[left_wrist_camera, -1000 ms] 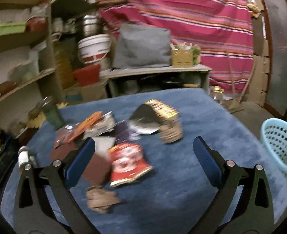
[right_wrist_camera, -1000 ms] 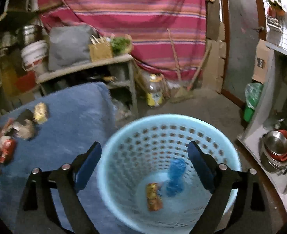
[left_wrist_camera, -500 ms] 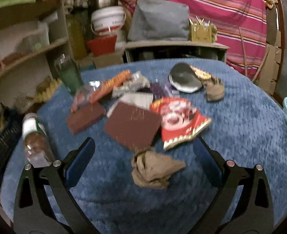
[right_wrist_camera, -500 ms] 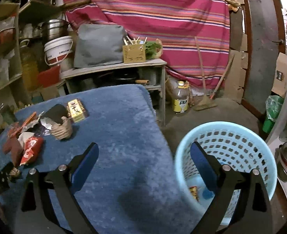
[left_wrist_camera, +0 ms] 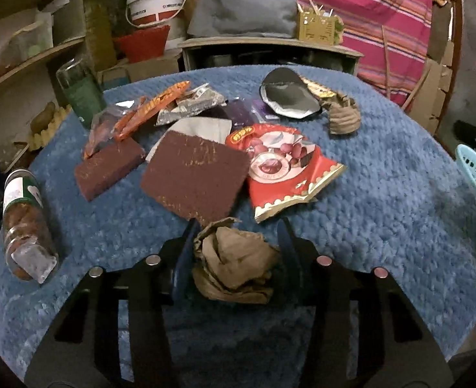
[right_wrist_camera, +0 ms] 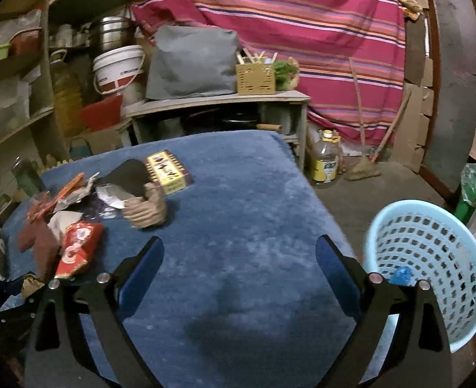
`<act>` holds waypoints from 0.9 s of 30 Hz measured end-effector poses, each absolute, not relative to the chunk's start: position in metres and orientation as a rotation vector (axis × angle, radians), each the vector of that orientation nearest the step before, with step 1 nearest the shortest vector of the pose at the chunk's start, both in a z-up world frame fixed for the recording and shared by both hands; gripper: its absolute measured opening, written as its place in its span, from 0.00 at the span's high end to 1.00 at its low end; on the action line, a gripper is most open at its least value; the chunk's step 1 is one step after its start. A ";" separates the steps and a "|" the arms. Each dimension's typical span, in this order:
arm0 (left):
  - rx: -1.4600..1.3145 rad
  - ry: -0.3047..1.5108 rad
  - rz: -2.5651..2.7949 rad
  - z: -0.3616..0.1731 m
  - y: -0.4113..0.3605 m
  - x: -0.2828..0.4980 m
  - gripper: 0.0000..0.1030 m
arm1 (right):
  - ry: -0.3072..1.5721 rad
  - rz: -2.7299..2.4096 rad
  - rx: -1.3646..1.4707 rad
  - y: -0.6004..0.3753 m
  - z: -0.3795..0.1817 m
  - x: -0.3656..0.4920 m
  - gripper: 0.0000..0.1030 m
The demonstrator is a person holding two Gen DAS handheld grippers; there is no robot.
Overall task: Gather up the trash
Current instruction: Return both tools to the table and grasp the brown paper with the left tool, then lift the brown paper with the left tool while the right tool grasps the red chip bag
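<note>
The left gripper (left_wrist_camera: 234,252) is clenched around a crumpled wad of brown paper (left_wrist_camera: 234,265) at the near edge of the blue-covered table (left_wrist_camera: 383,213), a finger pressed against each side of it. Just beyond lie a flat brown sponge (left_wrist_camera: 195,177), a second one (left_wrist_camera: 108,165) to its left, and a red snack bag (left_wrist_camera: 283,171) to its right; its printing is too blurred to read. Farther off sit orange wrappers (left_wrist_camera: 150,110), a silver-lined packet (left_wrist_camera: 286,97) and another brown wad (left_wrist_camera: 343,116). A jar (left_wrist_camera: 24,223) lies on its side at the far left.

The right gripper (right_wrist_camera: 239,255) hangs over bare table with its fingers spread and nothing between them. To its right the pale blue basket (right_wrist_camera: 431,258) stands beside the table, a blue scrap (right_wrist_camera: 401,274) already inside.

This looks like the pickup step: the next move is probably to lift the wad clear and carry it right, over the basket rim, before letting go. No label here is legible
</note>
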State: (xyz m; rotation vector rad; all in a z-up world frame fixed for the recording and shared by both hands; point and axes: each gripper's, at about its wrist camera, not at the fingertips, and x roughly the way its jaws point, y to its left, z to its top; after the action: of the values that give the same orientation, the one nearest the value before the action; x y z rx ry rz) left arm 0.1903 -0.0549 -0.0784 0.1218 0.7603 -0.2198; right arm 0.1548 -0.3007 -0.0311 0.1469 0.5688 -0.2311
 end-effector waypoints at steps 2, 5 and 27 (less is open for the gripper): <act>0.141 0.729 -0.211 -0.072 -0.053 0.185 0.55 | 0.574 -0.216 0.143 -0.289 -0.033 0.161 0.10; 0.170 0.659 -0.178 -0.059 -0.044 0.179 0.55 | 0.583 -0.186 0.141 -0.270 -0.036 0.170 0.10; -0.014 0.462 0.171 -0.014 0.100 0.198 0.54 | 0.728 -0.017 -0.040 -0.152 -0.070 0.233 0.11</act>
State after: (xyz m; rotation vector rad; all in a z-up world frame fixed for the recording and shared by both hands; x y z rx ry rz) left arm 0.1980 0.1003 -0.0136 -0.0142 0.4625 0.1712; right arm 0.2328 -0.1517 -0.0697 -0.0401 0.7282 -0.0170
